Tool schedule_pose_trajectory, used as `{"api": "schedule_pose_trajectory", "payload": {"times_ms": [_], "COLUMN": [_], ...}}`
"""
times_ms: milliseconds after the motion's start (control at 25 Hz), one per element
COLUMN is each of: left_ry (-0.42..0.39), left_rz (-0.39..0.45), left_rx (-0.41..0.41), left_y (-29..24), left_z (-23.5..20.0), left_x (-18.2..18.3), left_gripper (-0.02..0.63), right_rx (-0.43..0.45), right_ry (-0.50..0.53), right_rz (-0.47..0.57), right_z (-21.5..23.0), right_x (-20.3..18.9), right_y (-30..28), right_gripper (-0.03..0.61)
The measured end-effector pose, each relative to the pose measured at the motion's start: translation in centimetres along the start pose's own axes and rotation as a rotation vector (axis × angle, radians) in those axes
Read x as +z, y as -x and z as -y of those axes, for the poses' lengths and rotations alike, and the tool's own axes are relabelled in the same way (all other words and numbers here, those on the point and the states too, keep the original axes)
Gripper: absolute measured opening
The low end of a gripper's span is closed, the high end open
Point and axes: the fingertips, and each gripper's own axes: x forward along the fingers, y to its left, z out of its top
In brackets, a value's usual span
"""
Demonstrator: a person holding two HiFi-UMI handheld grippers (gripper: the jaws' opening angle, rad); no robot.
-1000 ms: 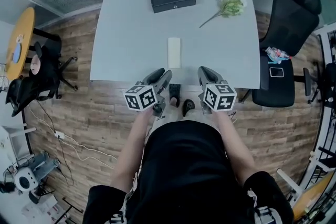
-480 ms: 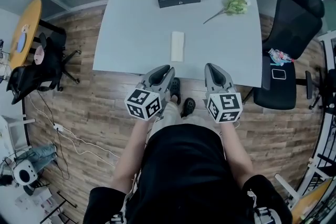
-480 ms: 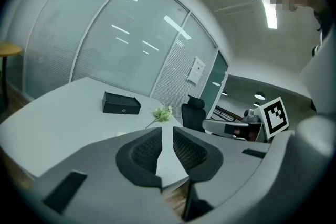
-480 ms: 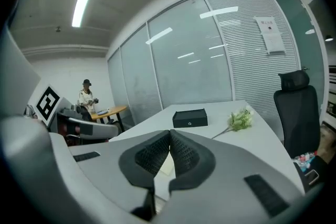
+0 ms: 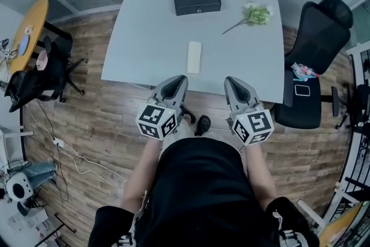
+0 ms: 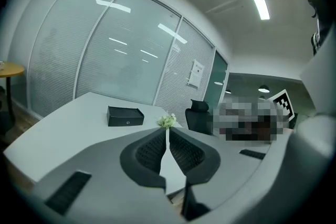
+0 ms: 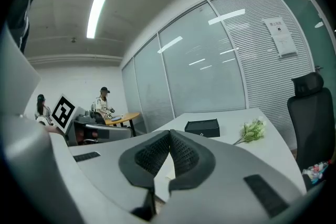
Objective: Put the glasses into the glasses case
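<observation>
A black rectangular case [image 5: 196, 0] lies shut at the far side of the grey table [image 5: 144, 37]; it also shows in the left gripper view [image 6: 125, 116] and the right gripper view [image 7: 202, 127]. A pale oblong object [image 5: 193, 57] lies nearer the front edge. I cannot make out any glasses. My left gripper [image 5: 175, 83] hovers at the table's near edge, short of the pale object. Its jaws have just been closing and now meet with nothing between them [image 6: 167, 132]. My right gripper [image 5: 233, 83] is beside it, also shut and empty [image 7: 169, 135].
A sprig of white-green flowers [image 5: 254, 12] lies at the table's far right. A black office chair [image 5: 315, 43] stands to the right with small items on its seat. A round yellow table [image 5: 23, 37] and another chair stand at the left. People sit in the background [image 7: 104, 105].
Both grippers have risen from below the table's edge and rolled nearer to level. The left jaws have closed on nothing.
</observation>
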Motion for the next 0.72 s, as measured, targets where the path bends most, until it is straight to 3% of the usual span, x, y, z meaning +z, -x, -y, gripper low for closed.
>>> {"api": "schedule_pose_trajectory", "payload": {"times_ms": [720], "left_ry": [0.057], "left_rz": [0.011], "left_rx": [-0.038], "left_y": [0.6], "left_z": [0.5], "left_x": [0.9], "left_gripper": [0.038], "right_rx": [0.003], "right_ry": [0.055], "right_rz": [0.004], "right_z": [-1.7], "right_x": [0.8], "right_y": [0.5], "right_gripper": [0.015]}}
